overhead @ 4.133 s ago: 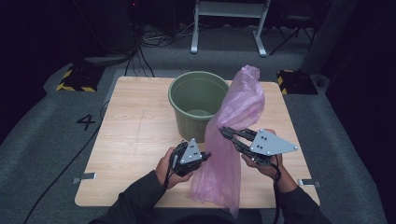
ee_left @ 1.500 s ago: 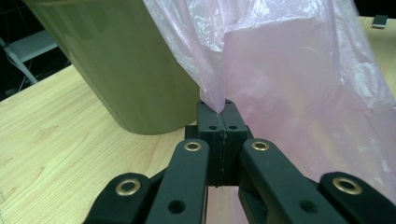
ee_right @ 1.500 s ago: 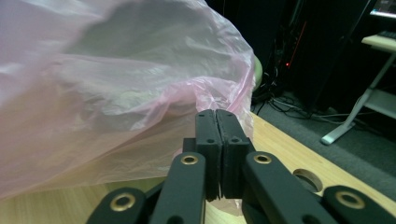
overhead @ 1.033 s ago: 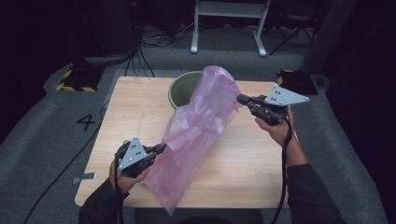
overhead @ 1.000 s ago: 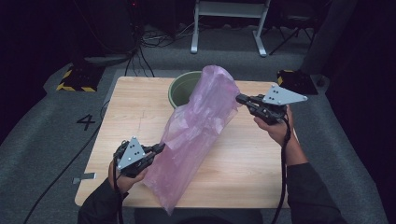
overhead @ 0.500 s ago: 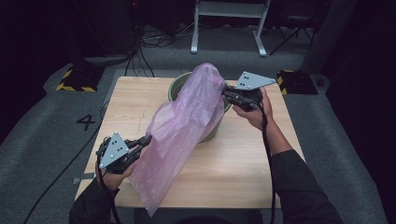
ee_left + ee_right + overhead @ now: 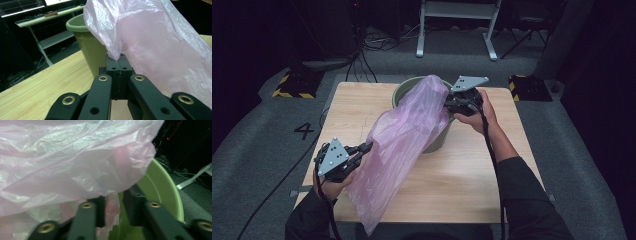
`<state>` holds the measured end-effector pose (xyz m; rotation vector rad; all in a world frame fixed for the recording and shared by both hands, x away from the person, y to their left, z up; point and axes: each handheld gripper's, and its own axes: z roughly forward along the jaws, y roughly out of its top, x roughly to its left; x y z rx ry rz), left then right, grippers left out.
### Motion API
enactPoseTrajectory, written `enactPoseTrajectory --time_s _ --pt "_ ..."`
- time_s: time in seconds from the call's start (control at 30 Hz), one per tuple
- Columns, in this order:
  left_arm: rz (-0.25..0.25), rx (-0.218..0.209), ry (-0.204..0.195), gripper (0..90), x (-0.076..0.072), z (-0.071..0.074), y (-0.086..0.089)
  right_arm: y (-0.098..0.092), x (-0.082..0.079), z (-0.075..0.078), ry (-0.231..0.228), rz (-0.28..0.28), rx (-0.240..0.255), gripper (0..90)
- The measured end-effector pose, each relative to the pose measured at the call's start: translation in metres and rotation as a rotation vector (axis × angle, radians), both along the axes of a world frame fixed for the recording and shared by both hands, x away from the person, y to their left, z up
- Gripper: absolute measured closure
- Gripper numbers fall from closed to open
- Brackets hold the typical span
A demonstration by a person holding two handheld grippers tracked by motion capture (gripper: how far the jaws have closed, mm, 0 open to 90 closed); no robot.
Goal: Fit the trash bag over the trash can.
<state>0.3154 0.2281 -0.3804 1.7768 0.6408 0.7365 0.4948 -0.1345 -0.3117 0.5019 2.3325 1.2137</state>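
Bag (image 7: 404, 145) slants from left hand-held gripper (image 7: 362, 149), clamped on its lower edge, up to bin (image 7: 439, 137); right hand-held gripper (image 7: 448, 104), jaws just parting, hovers at the rim with film loose between.

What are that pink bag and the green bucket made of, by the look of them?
The pink bag looks like thin plastic film: see-through, glossy, finely crinkled, and it drapes limply.
The green bucket seems to be moulded plastic: smooth, matt olive walls with a rolled rim, though coated metal can't be ruled out.
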Motion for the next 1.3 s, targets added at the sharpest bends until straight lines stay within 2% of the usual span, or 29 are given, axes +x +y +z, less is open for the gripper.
enactPoseTrajectory --time_s 0.07,0.13,0.2,0.3,0.37,0.4,0.5,0.6,0.67,0.73,0.8,0.87,0.9,0.97,1.0,1.1,1.13,1.3 --pt "0.002 0.003 0.001 90.0 0.0 0.0 0.001 -0.004 0.001 0.0 0.024 -0.002 0.015 51.8" --pt "0.007 0.007 0.003 90.0 0.001 0.0 0.001 -0.01 0.0 0.0 0.035 -0.013 0.032 40.9" --pt "0.012 0.011 0.005 90.0 0.001 0.0 0.002 -0.018 -0.002 0.001 0.04 -0.019 0.052 34.3" --pt "0.016 0.008 0.009 90.0 0.002 -0.001 0.003 -0.034 -0.005 0.002 0.046 -0.021 0.092 29.5" --pt "0.022 0.007 0.007 90.0 0.001 -0.001 0.004 -0.045 -0.01 0.004 0.037 -0.024 0.117 29.2" --pt "0.021 0.005 0.009 90.0 0.001 -0.001 0.003 -0.05 -0.013 0.006 0.015 -0.043 0.118 29.1" --pt "0.018 0.013 0.01 90.0 0.002 -0.002 0.001 -0.06 -0.021 0.014 0.003 -0.035 0.191 30.1" --pt "0.015 0.021 0.013 90.0 0.002 -0.002 -0.002 -0.058 -0.03 0.021 -0.022 -0.031 0.208 32.4" --pt "0.011 0.02 0.013 90.0 0.003 -0.002 -0.003 -0.055 -0.036 0.027 -0.046 -0.026 0.246 34.5" --pt "0.011 0.018 0.011 90.0 0.003 -0.002 -0.004 -0.053 -0.042 0.032 -0.049 -0.004 0.299 34.5" --pt "0.009 0.021 0.015 90.0 0.004 -0.002 -0.004 -0.046 -0.046 0.034 -0.052 0.022 0.314 34.0" --pt "0.006 0.022 0.015 90.0 0.005 -0.002 -0.005 -0.036 -0.045 0.034 -0.045 0.025 0.289 33.5" --pt "0.007 0.023 0.015 90.0 0.005 -0.002 -0.005 -0.03 -0.043 0.033 -0.041 0.021 0.259 33.4" --pt "0.008 0.022 0.013 90.0 0.005 -0.002 -0.005 -0.017 -0.035 0.027 -0.044 -0.02 0.177 37.0" --pt "0.009 0.016 0.012 90.0 0.004 -0.002 -0.005 -0.012 -0.028 0.024 -0.022 -0.033 0.144 39.5" --pt "0.011 0.009 0.007 90.0 0.004 0.001 -0.002 -0.002 -0.016 0.016 0.017 -0.033 0.076 54.1" --pt "0.011 0.004 0.005 90.0 0.004 0.001 -0.002 0.0 -0.013 0.015 0.022 -0.023 0.054 55.9" --pt "0.002 0.002 -0.002 90.0 0.01 0.007 -0.005 0.014 -0.002 0.008 0.042 0.013 -0.019 78.6"
